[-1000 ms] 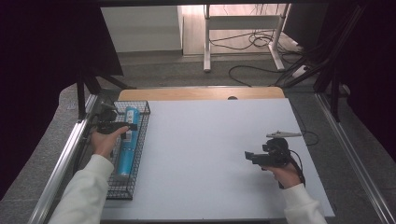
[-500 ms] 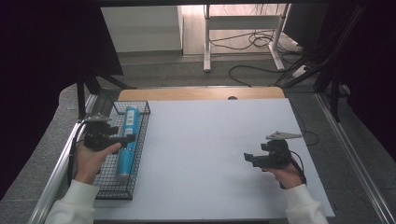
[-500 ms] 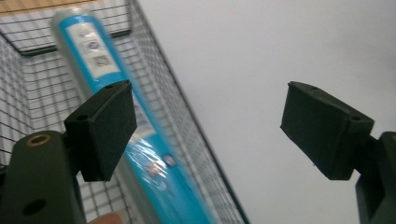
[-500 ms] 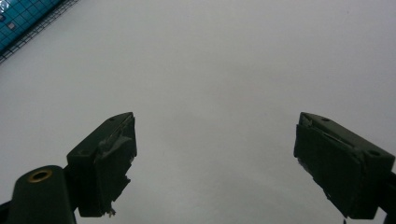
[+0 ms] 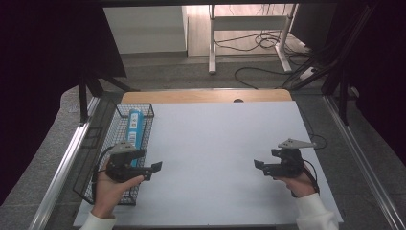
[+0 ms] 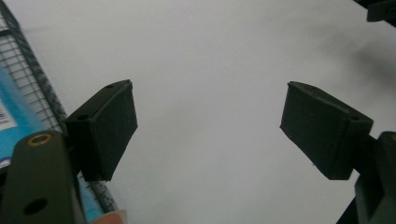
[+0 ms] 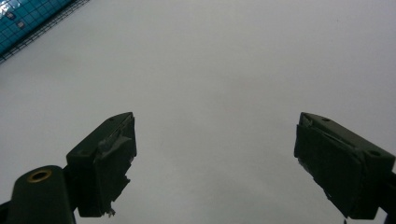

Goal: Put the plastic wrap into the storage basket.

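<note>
White bench top (image 5: 215, 158) lies bare. Black wire basket (image 5: 98, 143) at its left edge holds the blue tube (image 5: 135, 129). Left gripper (image 5: 154, 167) and right gripper (image 5: 258, 164) hover, jaws apart (both empty). Placing looks complete; next, probably rest.

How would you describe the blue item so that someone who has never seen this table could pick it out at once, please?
Start at the white table and go to its left edge, where a black wire basket sits. Inside it lies the blue tube, lengthwise, pointing away from the person. It is the one brightly coloured thing there, with a small white label; the left gripper nearby is black.
</note>
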